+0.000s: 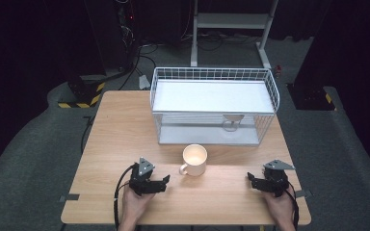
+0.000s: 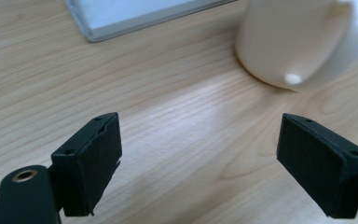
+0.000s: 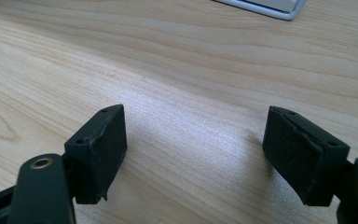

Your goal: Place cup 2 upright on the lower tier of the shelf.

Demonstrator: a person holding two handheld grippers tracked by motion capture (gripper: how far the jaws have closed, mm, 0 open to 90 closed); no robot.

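Observation:
A cream mug (image 1: 194,160) stands upright on the wooden table (image 1: 115,130), its handle turned to the left front. My left gripper (image 1: 166,180) rests low at the front left, pointing right toward the mug, jaws open with bare wood between them. In the left gripper view the mug (image 2: 298,42) sits just beyond the fingertips (image 2: 91,158), apart from them. My right gripper (image 1: 250,179) lies at the front right, pointing left, open over bare table; the right gripper view shows its pads (image 3: 100,149) wide apart.
A white wire basket (image 1: 214,103) with a lower shelf stands at the table's far middle, right behind the mug. Its base edge (image 2: 135,21) appears in the left gripper view. A white metal stand (image 1: 231,24) and cables lie on the floor beyond.

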